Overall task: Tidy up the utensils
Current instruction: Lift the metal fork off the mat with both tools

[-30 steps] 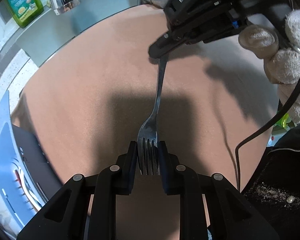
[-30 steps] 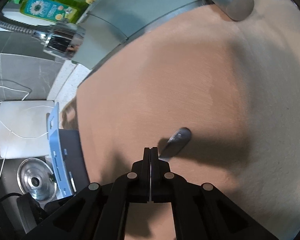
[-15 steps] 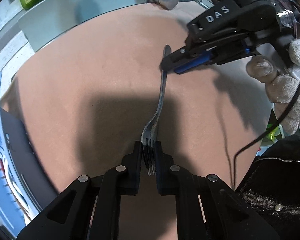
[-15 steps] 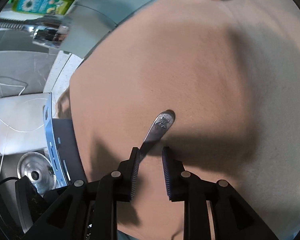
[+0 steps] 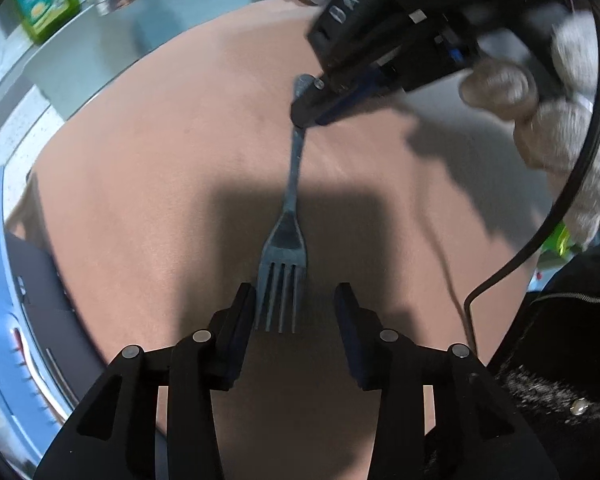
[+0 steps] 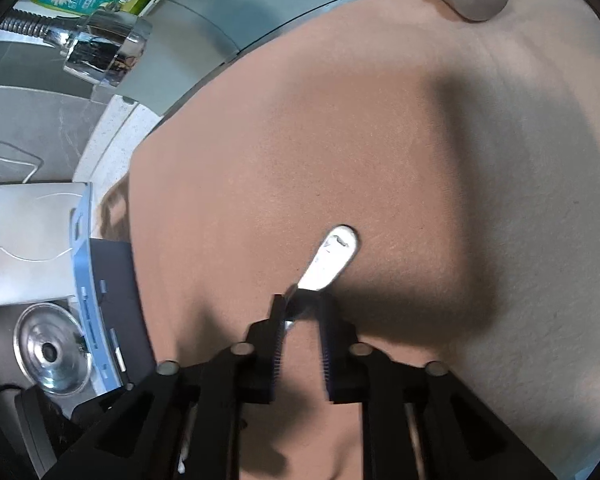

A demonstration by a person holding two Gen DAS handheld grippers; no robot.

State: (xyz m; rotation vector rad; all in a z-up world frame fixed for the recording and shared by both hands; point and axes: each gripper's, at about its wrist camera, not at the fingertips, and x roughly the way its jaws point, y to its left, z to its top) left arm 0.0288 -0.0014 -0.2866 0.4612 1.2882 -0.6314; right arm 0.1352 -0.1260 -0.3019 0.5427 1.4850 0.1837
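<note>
A metal fork point(image 5: 288, 240) lies on the brown mat point(image 5: 160, 168), tines toward my left gripper point(image 5: 295, 296). Its jaws are opening; the tines sit between them, close against the left pad point(image 5: 244, 312) and apart from the right one. At the far end, my right gripper point(image 5: 306, 112) sits on the fork's handle, held by a gloved hand point(image 5: 560, 120). In the right wrist view the handle end point(image 6: 336, 252) sticks out past my right gripper point(image 6: 302, 308), whose jaws are closing with the handle between the tips.
A green soap bottle point(image 5: 46, 0) and a chrome sprayer head point(image 6: 100, 52) stand by the sink edge at the back. A blue rack point(image 6: 86, 264) and a metal lid point(image 6: 52, 354) lie left of the mat. A black cable point(image 5: 540, 240) hangs at the right.
My left gripper has let go of the fork's tines and spread its jaws. My right gripper, shut beside the handle a second ago, opened and has come in around the handle.
</note>
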